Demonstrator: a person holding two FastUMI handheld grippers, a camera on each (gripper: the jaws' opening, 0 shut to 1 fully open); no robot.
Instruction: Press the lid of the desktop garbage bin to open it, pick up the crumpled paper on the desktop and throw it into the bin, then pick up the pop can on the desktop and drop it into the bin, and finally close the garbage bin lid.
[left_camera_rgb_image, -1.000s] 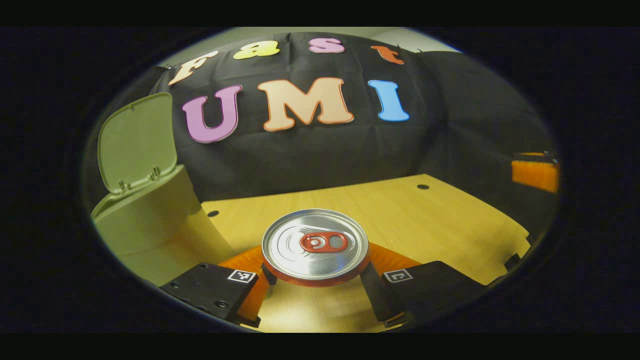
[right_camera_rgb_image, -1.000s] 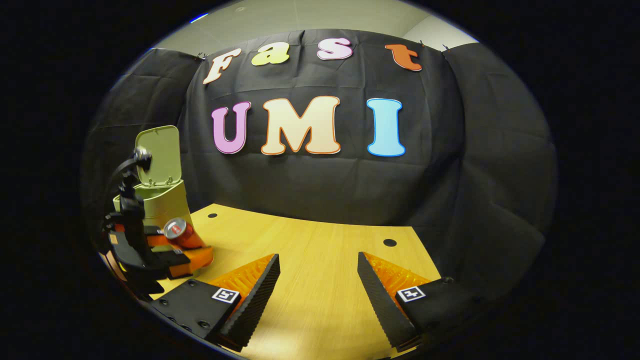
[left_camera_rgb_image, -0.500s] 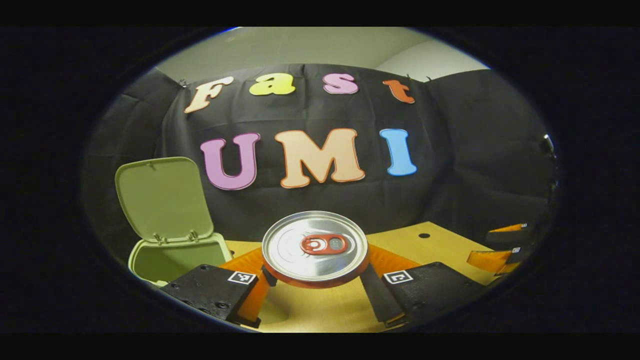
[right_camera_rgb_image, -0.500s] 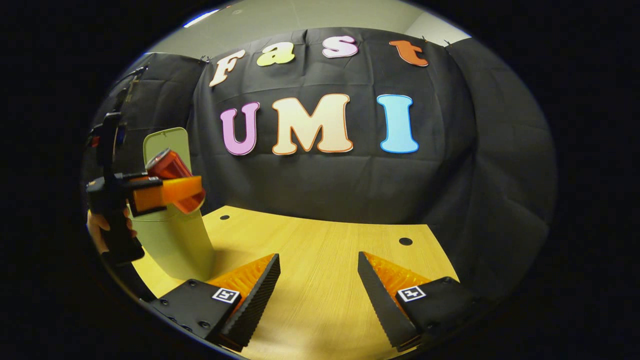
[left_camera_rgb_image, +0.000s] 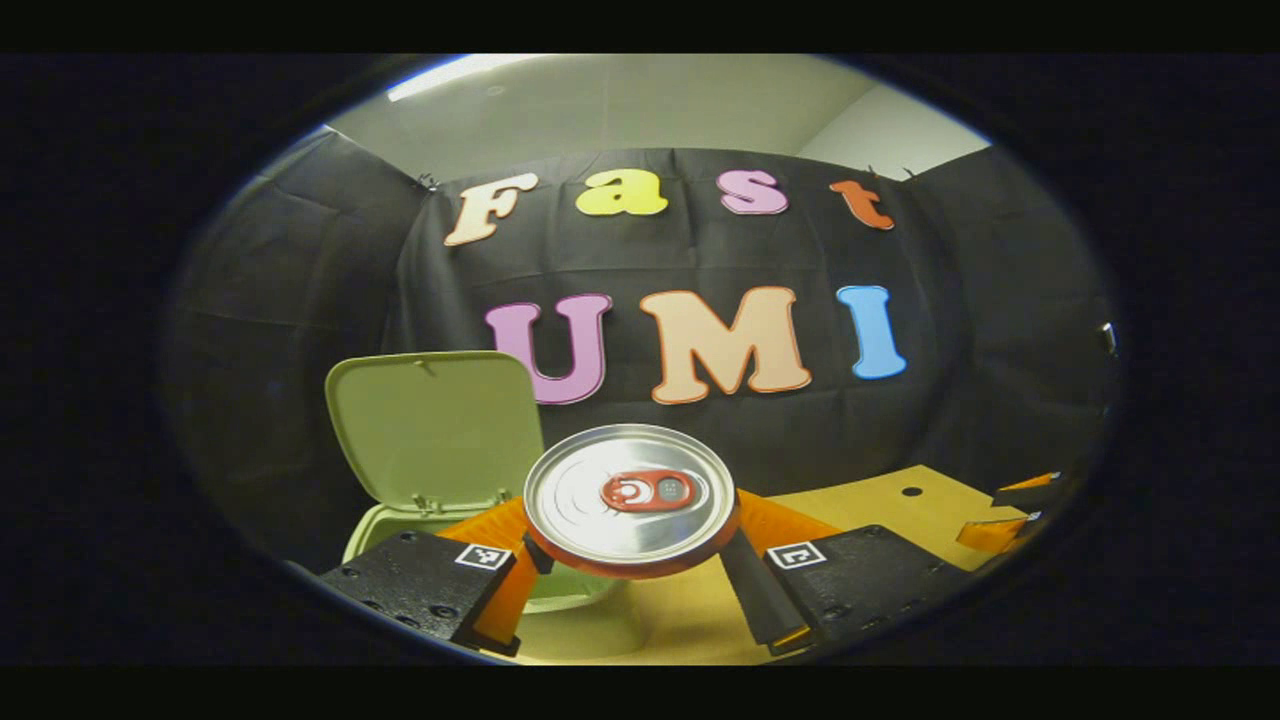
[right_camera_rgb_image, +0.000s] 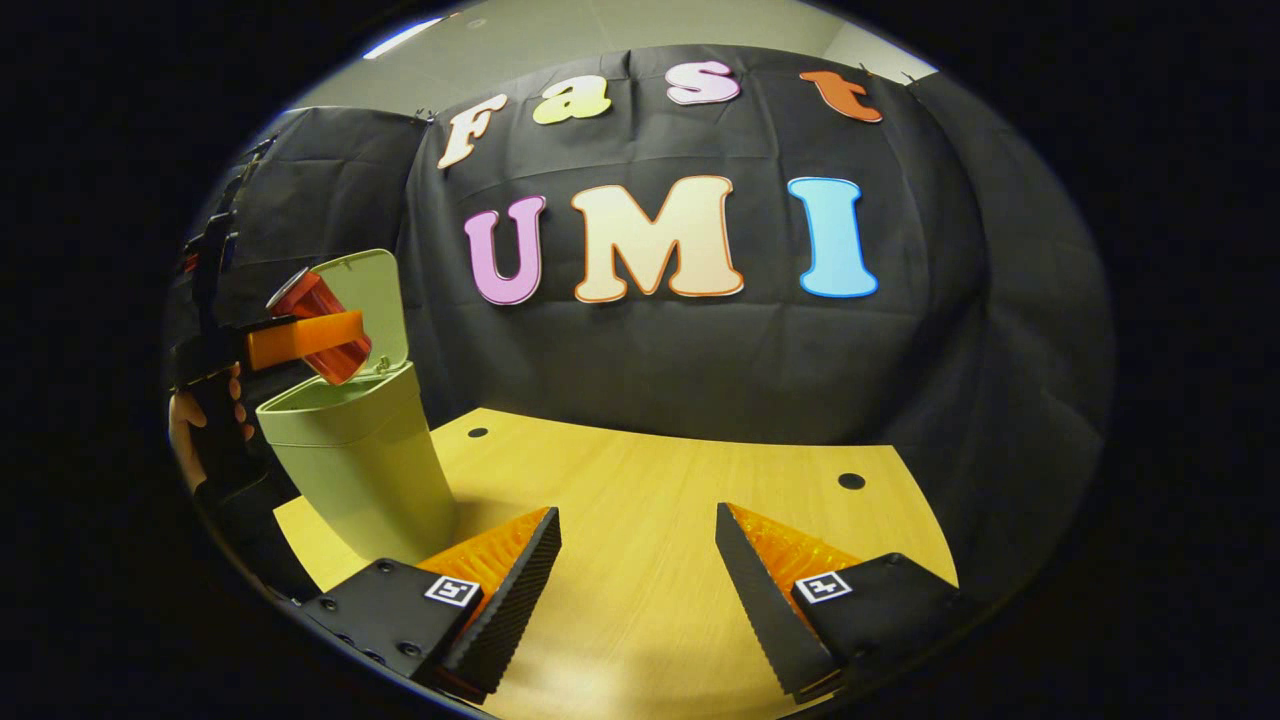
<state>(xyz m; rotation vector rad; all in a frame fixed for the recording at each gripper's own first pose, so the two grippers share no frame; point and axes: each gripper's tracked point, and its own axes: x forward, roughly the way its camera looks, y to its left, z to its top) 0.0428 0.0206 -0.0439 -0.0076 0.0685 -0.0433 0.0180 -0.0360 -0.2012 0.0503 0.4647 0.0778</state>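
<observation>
one second ago the pop can was low over the desktop; now the left gripper, closed on it from both sides, holds it tilted above the near left rim of the garbage bin. i judge the drop is the next step. the lid stands open at the far side of the bin. inside the bin i cannot see, so i cannot tell if the crumpled paper is there. the right gripper is open and holds nothing, low over the desktop.
</observation>
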